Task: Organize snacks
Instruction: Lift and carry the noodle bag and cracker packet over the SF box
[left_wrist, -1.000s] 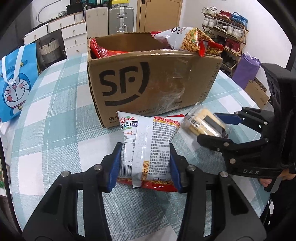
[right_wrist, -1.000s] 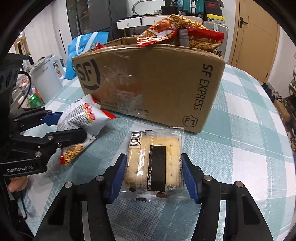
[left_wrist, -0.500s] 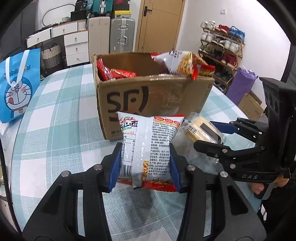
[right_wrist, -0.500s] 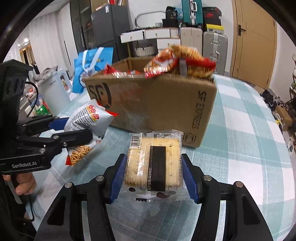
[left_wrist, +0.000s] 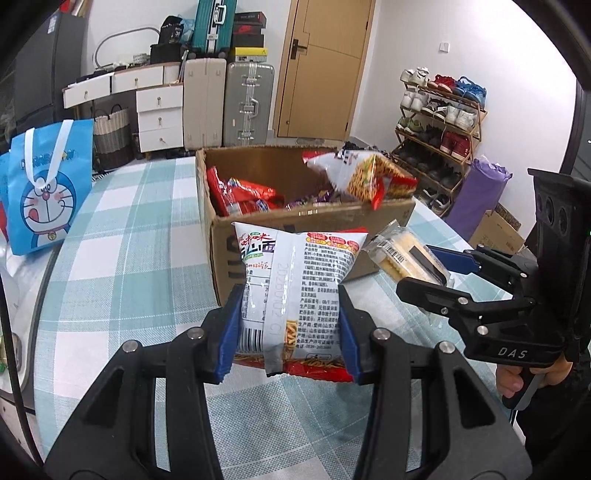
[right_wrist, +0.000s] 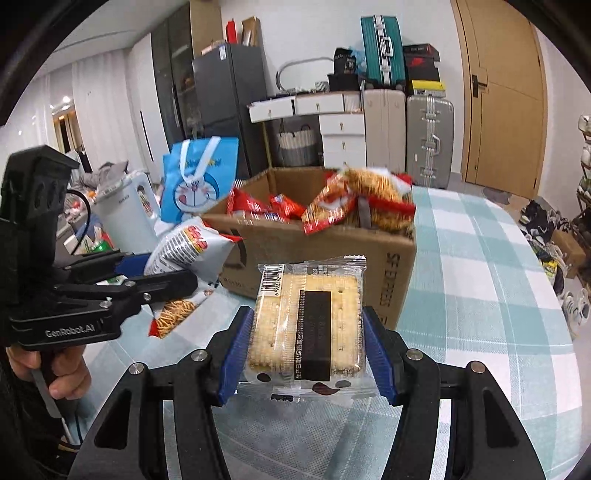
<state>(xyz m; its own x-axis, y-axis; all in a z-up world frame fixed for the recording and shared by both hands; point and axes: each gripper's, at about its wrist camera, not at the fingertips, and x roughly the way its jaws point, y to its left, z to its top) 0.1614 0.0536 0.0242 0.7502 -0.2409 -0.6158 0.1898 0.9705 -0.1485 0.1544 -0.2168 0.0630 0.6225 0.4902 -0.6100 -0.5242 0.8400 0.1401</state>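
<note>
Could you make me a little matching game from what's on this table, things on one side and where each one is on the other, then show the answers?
Things:
1. noodle snack bag
2. cracker pack
3. red snack packets
4. blue cartoon bag

Places:
A. inside the cardboard box
B. clamped in the right gripper
C. standing at the far left of the table
D. clamped in the left gripper

Pairs: 1-D, 2-B, 3-A, 4-C

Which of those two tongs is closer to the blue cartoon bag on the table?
Left. The left tongs, gripping the noodle packet, sit on the side of the blue cartoon bag. The right tongs, holding the crackers, are farther, beyond the left ones.
</note>
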